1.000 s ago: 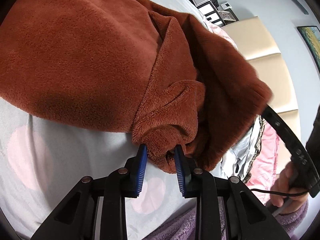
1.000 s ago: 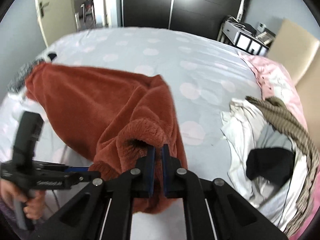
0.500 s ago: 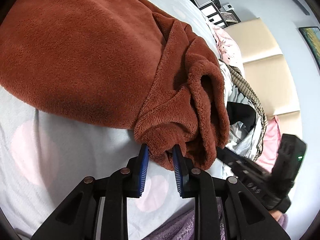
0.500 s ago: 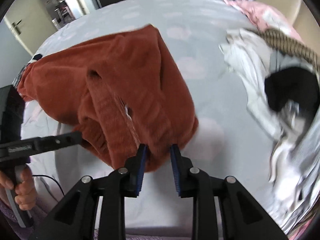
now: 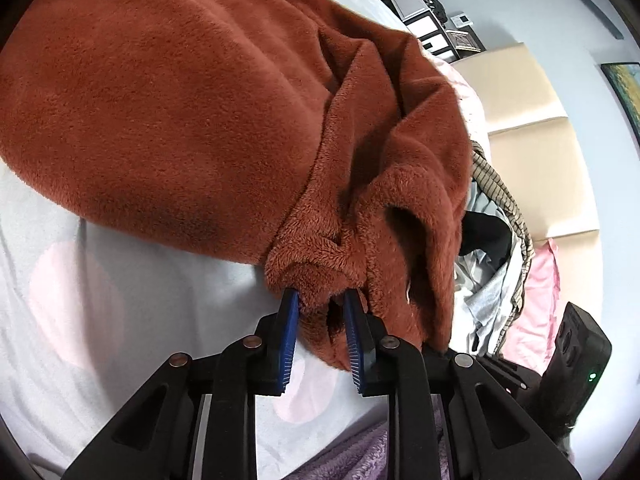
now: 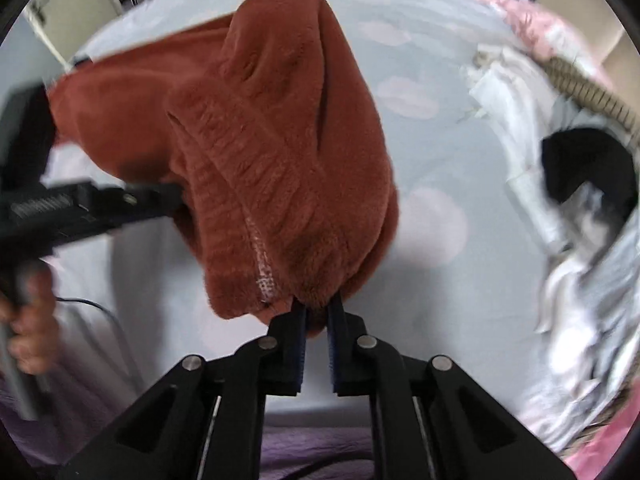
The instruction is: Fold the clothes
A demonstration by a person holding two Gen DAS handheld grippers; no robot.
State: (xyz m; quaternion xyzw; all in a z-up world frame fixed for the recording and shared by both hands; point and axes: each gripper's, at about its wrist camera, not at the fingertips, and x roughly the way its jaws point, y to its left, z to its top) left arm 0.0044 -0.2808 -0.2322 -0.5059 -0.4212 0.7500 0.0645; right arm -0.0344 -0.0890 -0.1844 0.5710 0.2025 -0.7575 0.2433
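- The left gripper (image 5: 320, 300), black with blue pads, pinches a thick bunched edge of the rust-brown fleece garment (image 5: 192, 112); its jaws stand partly apart around the wad.
- The right gripper (image 6: 317, 314), same build, has a fold of that garment's hem between its pads, and the jaws are closing on it, with only a narrow gap left.
- The fleece lies heaped on the pale grey bedsheet with pink spots (image 6: 432, 128), its near edge lifted between both tools.
- A loose pile of white, black and striped clothes (image 6: 580, 184) lies well apart on the right.
- A bare hand (image 6: 28, 332) grips the left tool's handle.
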